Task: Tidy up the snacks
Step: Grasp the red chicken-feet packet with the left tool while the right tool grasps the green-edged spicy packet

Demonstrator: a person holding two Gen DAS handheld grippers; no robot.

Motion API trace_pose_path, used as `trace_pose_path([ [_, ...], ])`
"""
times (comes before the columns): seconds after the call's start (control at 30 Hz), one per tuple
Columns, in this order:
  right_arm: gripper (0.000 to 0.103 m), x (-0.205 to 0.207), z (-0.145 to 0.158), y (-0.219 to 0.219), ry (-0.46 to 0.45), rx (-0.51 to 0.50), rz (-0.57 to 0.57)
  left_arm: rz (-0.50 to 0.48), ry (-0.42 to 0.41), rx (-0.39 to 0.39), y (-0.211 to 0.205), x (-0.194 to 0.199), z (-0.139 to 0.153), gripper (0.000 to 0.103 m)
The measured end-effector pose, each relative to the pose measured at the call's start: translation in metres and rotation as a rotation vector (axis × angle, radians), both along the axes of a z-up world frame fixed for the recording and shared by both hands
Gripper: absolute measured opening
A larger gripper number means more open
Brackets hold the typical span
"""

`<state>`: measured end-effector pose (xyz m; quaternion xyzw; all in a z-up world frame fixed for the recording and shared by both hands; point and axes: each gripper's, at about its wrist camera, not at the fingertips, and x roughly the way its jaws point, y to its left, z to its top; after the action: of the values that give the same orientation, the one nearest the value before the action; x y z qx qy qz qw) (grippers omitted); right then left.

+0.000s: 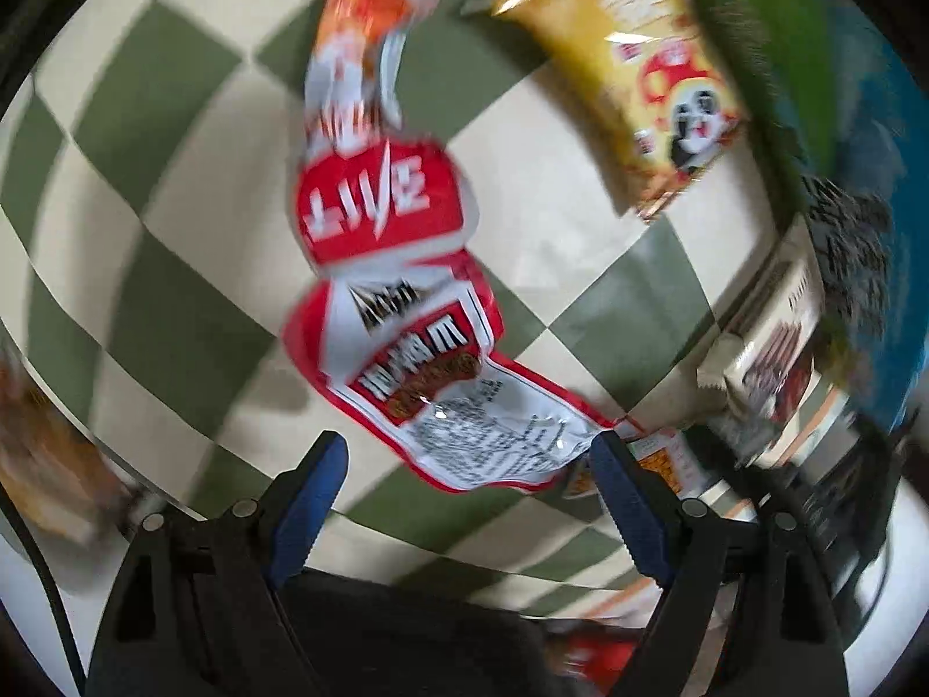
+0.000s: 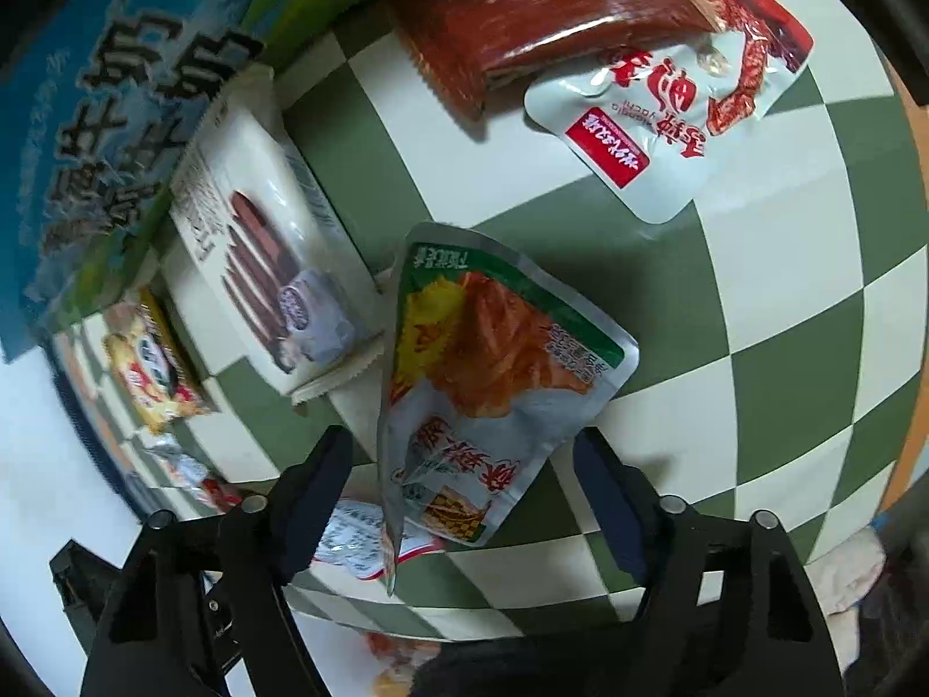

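Note:
In the left wrist view a red and white snack packet (image 1: 418,372) lies on the green and cream checked cloth (image 1: 162,244). My left gripper (image 1: 467,446) hangs open over the packet's near end, whose corner reaches the right fingertip (image 1: 609,453). A second red packet (image 1: 380,206) and an orange and white one (image 1: 360,29) lie beyond it. In the right wrist view a grey pouch with a green border (image 2: 493,383) sits between the fingers of my right gripper (image 2: 464,440). The pads stand just off its edges, so that gripper is open.
A yellow panda packet (image 1: 644,75) lies at the far right of the left wrist view. A white box of chocolate sticks (image 2: 267,279) stands left of the pouch, against a blue and green carton (image 2: 98,133). A dark red packet (image 2: 540,6) and a white pouch (image 2: 656,133) lie farther off.

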<state>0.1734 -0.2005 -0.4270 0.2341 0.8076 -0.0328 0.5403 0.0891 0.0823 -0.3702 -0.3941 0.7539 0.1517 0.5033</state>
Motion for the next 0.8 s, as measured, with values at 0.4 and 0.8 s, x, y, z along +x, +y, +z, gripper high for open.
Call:
trace_pose_path([
  [0.4, 0.054, -0.016, 0.003, 0.028, -0.054, -0.038, 0.151, 0.002, 0.114, -0.002, -0.038, 0.009, -0.034, 0.067],
  [0.8, 0.053, -0.042, 0.008, 0.059, -0.106, -0.097, 0.386, -0.597, -0.01, 0.228, -0.09, 0.003, -0.016, 0.053],
])
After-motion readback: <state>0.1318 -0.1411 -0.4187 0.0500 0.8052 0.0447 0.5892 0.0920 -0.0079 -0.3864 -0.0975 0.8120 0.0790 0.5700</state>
